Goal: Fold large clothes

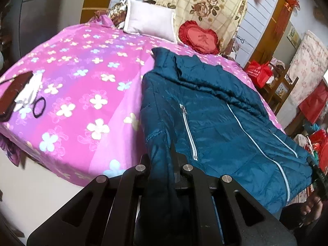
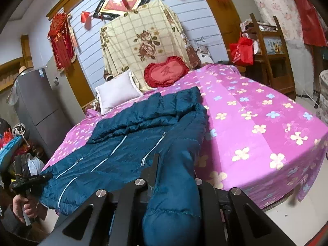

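Note:
A teal quilted jacket [image 1: 215, 110] with white zippers lies front-up on the bed's pink flowered sheet [image 1: 86, 78], hem toward me. My left gripper [image 1: 162, 164] is shut on the jacket's hem edge, with fabric bunched between its fingers. My right gripper [image 2: 174, 174] is shut on the jacket [image 2: 143, 135] at a sleeve or hem corner, which drapes over its fingers. The right gripper shows at the left wrist view's right edge [image 1: 317, 176]. The left gripper shows at the right wrist view's left edge [image 2: 30, 180], held by a hand.
A white pillow [image 1: 149, 20], a red heart cushion [image 1: 197, 38] and a floral quilt [image 1: 205, 4] sit at the bed's head. A dark case [image 1: 12, 94] and a hair band [image 1: 39, 106] lie on the bed's left. A grey fridge [image 2: 39, 106] stands beside the bed, with a wooden rack [image 2: 272, 57] and red bag [image 2: 243, 51].

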